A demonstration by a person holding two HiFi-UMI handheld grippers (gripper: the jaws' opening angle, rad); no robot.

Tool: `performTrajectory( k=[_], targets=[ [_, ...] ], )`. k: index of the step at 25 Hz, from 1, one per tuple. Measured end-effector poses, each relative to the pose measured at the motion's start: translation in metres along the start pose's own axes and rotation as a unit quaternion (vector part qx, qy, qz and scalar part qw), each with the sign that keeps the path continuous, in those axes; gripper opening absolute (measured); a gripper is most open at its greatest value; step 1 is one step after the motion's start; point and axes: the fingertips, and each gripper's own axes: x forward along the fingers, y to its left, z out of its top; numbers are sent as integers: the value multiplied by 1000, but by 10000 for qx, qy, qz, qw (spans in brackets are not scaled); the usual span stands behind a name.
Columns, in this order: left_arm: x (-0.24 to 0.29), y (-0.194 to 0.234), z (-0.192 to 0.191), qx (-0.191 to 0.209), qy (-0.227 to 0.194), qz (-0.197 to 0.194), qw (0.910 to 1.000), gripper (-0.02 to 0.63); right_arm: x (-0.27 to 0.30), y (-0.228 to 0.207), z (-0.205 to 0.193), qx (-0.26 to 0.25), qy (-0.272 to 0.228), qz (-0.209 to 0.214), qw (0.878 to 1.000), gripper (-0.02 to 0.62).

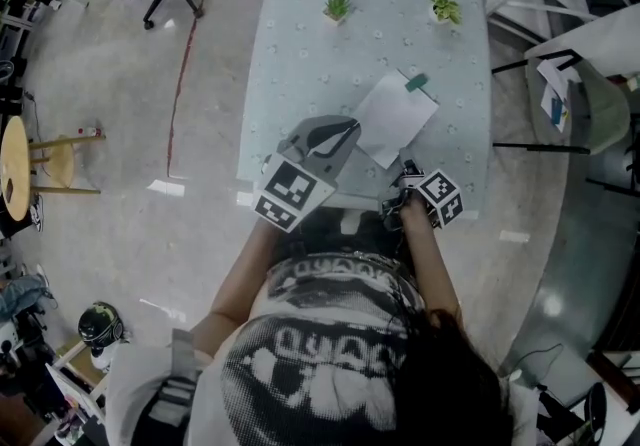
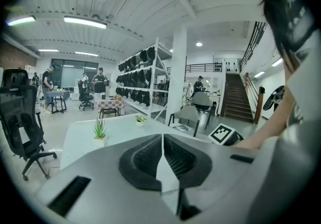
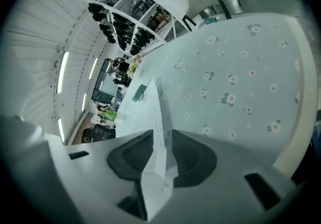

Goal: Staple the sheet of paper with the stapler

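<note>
1. Pale flowered cloth covers the counter. You have open room to the left and beyond, but its near and right edges sit close to the work.
2. The sheet of paper lies at near right, unstapled as far as I can judge.
3. Your left hand-held gripper is clenched at the sheet's left edge; I cannot tell whether it nips paper. Your right hand-held gripper is released, with the sheet's near edge loose between its jaws.
4. The two potted plants stand well apart from the sheet.
5. The green stapler rests at the sheet's far corner, untouched, so the stapling is still to do.
</note>
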Motion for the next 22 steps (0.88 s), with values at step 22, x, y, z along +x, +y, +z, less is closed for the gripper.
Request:
performTrajectory(
  k=[22],
  targets=[
    [12,-23,-14,-428,-104,-4,9990,12,32,97,85,-4197,1199,908,8951,2]
  ],
)
